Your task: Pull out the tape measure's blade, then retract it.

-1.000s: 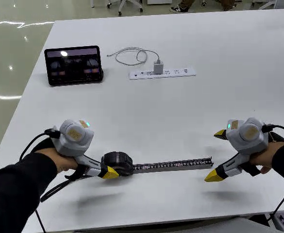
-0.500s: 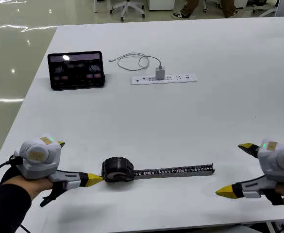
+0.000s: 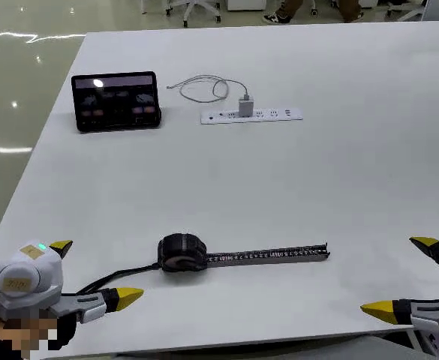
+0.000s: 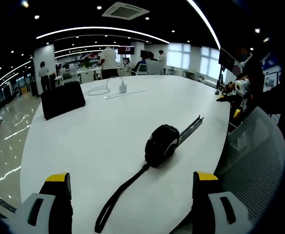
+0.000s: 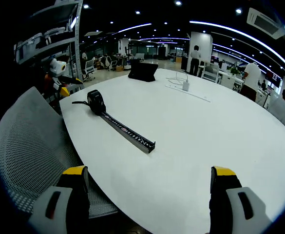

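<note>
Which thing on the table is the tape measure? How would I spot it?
Look at the big white table, near its front edge, far from the tablet and power strip at the back. The tape measure is the round black case lying there. It alone has a long, thin, numbered blade sticking out flat along the table.

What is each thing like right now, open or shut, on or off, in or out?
Tape measure: lying on the table, nothing holding it.
Blade: pulled out, flat on the table.
Left gripper: open, empty.
Right gripper: open, empty.
Tablet: screen on, propped up.
Charger: plugged into the power strip.
</note>
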The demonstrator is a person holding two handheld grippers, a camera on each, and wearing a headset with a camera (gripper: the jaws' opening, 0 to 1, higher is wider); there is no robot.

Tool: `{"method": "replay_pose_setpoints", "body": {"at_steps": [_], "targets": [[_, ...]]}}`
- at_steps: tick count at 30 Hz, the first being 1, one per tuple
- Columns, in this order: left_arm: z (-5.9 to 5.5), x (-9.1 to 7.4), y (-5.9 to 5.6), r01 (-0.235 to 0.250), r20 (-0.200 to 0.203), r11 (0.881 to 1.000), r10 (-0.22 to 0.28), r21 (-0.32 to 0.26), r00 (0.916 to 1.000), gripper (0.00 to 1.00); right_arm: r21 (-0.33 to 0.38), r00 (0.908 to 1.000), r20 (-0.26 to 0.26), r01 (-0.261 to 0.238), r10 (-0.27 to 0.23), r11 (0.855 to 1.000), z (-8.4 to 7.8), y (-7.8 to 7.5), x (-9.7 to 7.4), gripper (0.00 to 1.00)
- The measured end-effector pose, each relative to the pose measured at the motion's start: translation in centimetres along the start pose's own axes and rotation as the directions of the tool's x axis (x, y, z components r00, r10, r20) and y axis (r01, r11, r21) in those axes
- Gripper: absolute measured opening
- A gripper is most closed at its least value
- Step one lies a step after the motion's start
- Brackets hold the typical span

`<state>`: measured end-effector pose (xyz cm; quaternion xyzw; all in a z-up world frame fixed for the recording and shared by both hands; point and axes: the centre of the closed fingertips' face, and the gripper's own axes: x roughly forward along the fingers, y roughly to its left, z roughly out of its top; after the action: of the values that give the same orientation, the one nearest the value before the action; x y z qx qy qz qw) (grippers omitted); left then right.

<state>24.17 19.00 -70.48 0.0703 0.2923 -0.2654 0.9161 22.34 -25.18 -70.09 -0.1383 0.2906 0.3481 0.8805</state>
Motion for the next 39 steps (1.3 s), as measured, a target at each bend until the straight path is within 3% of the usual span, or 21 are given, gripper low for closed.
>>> {"method": "replay_pose_setpoints", "body": {"at_steps": [8,14,22,27,34,39], "targets": [[-1.0,-0.9,-0.9,0.008,-0.002,1.0,-0.008,0.012,1.0,1.0,0.024,0.9999,0.005,0.015,-0.015,1.0,-1.0,1.1,-1.1,1.0],[-1.4,-1.1,-1.4,0.018,-0.023,0.999,-0.018,0.026,0.9996,1.0,0.034,0.9999,0.005,0.013,-0.013,0.999,-1.4,1.0,-1.8,1.0],[-1.1,-1.7,-1.5,0.004,-0.01,1.0,-0.004,0.017,0.9999,1.0,0.026,1.0,0.0,0.007,-0.007,1.0,-1.7,0.7,-2.3,1.0],[-0.4,-1.7,-2.1,0.006,0.0,1.0,-0.006,0.021,1.0,1.0,0.026,0.9999,0.011,0.008,-0.008,1.0,-1.6,0.9,-2.5,1.0],[0.3,-1.1,-3.3,0.02,-0.003,0.999,-0.02,0.028,0.9998,1.0,0.023,0.9999,0.015,0.006,-0.007,1.0,-1.7,0.8,-2.9,1.0],[0.3,-0.4,-3.6,0.017,-0.027,1.0,-0.017,0.014,0.9995,1.0,-0.008,1.0,0.004,-0.008,0.008,1.0,-1.6,0.4,-3.2,1.0]]}}
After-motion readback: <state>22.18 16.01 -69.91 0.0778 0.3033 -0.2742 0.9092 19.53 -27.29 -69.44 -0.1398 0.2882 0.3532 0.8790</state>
